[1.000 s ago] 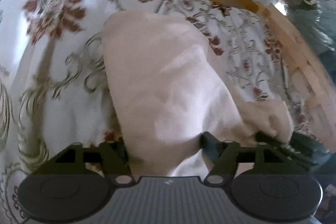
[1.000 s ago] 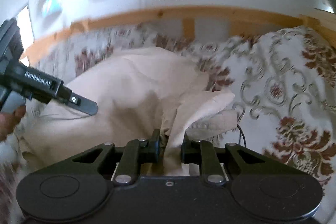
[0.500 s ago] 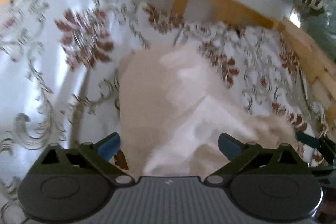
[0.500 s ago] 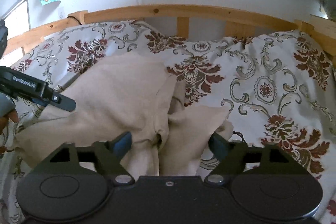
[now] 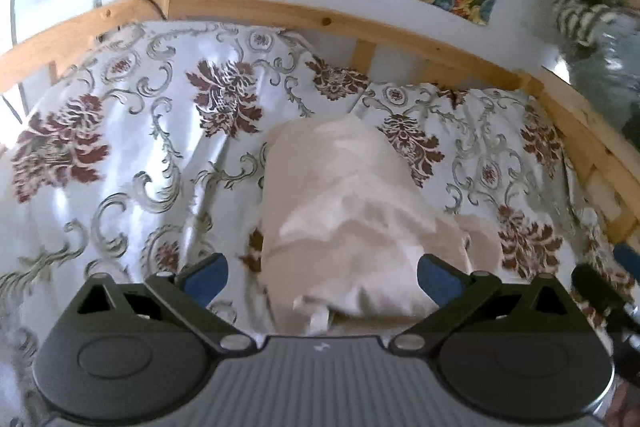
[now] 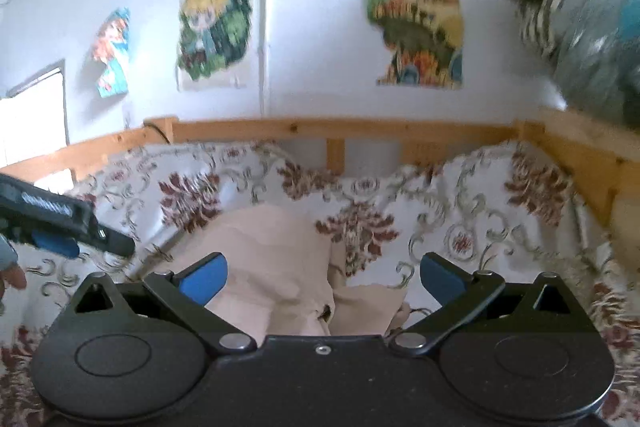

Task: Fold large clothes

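1. My left hand-held gripper [image 5: 322,273]: jaws spread wide, empty.
2. Beige garment [image 5: 344,211] lies bunched mid-bed [image 5: 132,131], one rough fold laid; further folds and smoothing remain, I judge.
3. My right hand-held gripper [image 6: 323,273]: jaws have just been opening, nothing between.

The left gripper [image 5: 322,277] has its jaws wide apart, and its two blue pads [image 5: 206,277] stand far from each other. The pads press on nothing and hold nothing. It points downward at a slant. In the right wrist view the same gripper enters from the left edge as a dark bar, and part of a hand [image 6: 10,273] is visible under it.

The right gripper [image 6: 322,277] is also spread to its full width; its jaws have just been opening, and its blue pads [image 6: 440,277] grip nothing. It points nearly level, only a little downward.
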The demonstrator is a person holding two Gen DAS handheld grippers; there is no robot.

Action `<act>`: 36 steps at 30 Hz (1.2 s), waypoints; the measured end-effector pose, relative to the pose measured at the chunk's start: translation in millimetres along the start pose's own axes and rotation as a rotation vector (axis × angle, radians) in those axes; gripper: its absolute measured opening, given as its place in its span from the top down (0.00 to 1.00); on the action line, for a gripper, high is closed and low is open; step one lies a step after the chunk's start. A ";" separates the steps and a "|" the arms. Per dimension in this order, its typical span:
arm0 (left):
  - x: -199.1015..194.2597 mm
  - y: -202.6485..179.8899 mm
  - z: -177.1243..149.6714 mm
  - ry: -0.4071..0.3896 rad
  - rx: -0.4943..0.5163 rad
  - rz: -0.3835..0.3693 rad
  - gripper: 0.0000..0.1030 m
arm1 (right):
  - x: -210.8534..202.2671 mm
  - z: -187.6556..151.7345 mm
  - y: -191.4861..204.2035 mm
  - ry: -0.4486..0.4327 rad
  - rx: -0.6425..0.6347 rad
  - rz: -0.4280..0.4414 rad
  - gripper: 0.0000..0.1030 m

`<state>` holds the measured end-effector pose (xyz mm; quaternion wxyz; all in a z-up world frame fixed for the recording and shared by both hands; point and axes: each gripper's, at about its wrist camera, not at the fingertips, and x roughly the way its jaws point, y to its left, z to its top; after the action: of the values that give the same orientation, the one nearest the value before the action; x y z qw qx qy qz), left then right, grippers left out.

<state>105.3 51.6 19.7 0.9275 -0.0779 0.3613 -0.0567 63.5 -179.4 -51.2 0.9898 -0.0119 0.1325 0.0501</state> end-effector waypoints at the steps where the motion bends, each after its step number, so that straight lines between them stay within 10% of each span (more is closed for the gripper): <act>1: -9.9 -1.1 -8.1 -0.017 0.008 0.005 0.01 | -11.1 -0.9 3.2 -0.017 0.004 0.000 0.01; 9: -85.9 -4.4 -53.3 -0.192 0.047 0.066 0.01 | -72.5 -16.3 22.6 -0.057 0.008 -0.018 0.01; 36: -104.8 8.9 -95.6 -0.184 0.050 0.095 0.01 | -103.0 -39.1 39.3 0.032 -0.001 -0.086 0.01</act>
<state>-35.9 67.3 17.9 0.9601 -0.0422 0.2762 -0.0142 -49.5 -151.6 -62.2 0.9888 -0.0189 0.1477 0.0074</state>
